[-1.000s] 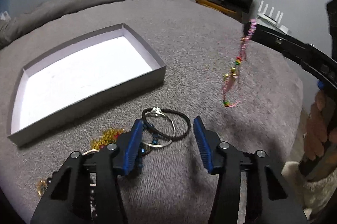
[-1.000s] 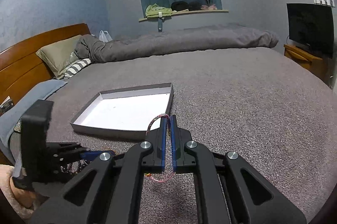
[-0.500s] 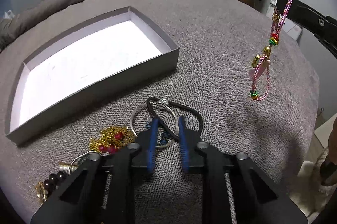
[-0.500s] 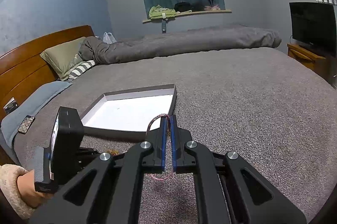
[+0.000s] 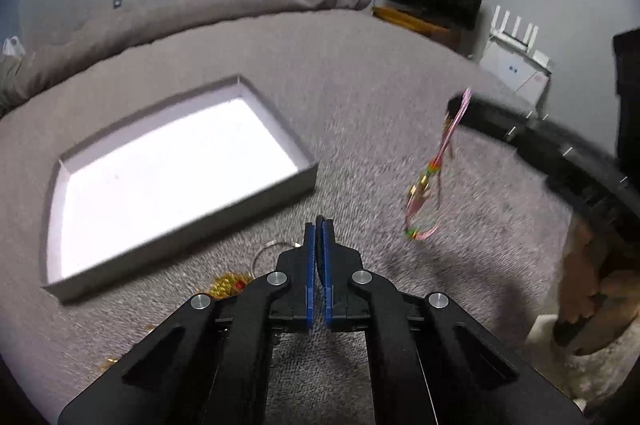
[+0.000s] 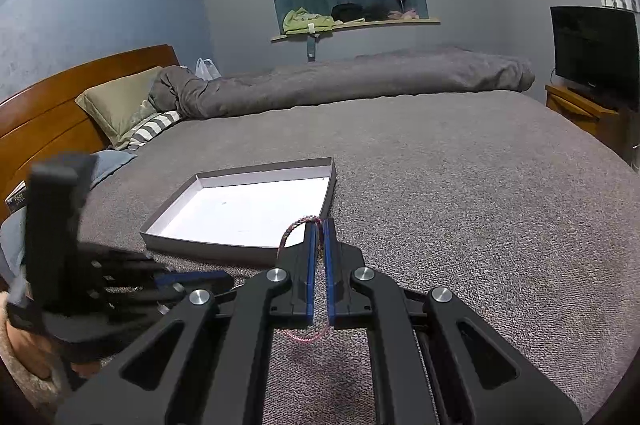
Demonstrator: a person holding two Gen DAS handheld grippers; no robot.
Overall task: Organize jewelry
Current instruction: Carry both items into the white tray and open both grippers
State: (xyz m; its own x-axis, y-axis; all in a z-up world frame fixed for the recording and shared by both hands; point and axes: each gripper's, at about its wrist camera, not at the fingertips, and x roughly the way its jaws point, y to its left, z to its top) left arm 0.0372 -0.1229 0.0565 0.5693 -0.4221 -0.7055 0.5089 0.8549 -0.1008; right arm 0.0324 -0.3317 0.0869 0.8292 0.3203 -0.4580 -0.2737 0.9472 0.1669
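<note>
Your right gripper (image 6: 319, 229) is clamped on a pink braided bracelet (image 5: 424, 181), which hangs free above the bed (image 6: 460, 193), to the right of the open box (image 5: 180, 177) and not touching anything. From the right wrist view the cord loops over the top of the closed fingers and a lower loop shows beneath them. It is a light, limp thing with a few small beads and gold charms low on the loop, so expect it to swing and twist with every move; the blur on it suggests it is swaying now. Carry it slowly, and lower it until the bottom loop rests on the white box floor before you let go, or it may catch on the rim. Your left gripper (image 5: 319, 225) is shut tight over the small heap of jewelry just near of the box's near wall. Whether anything is pinched between the fingers cannot be told, since the tips hide that spot. A thin silver ring (image 5: 272, 249) shows just left of the tips and a gold chain with red beads (image 5: 230, 283) lies nearer you on the left. The ring is stiff and smooth, so take it across the band. The chain is soft and tangly, so pinch a bunch near its middle.
</note>
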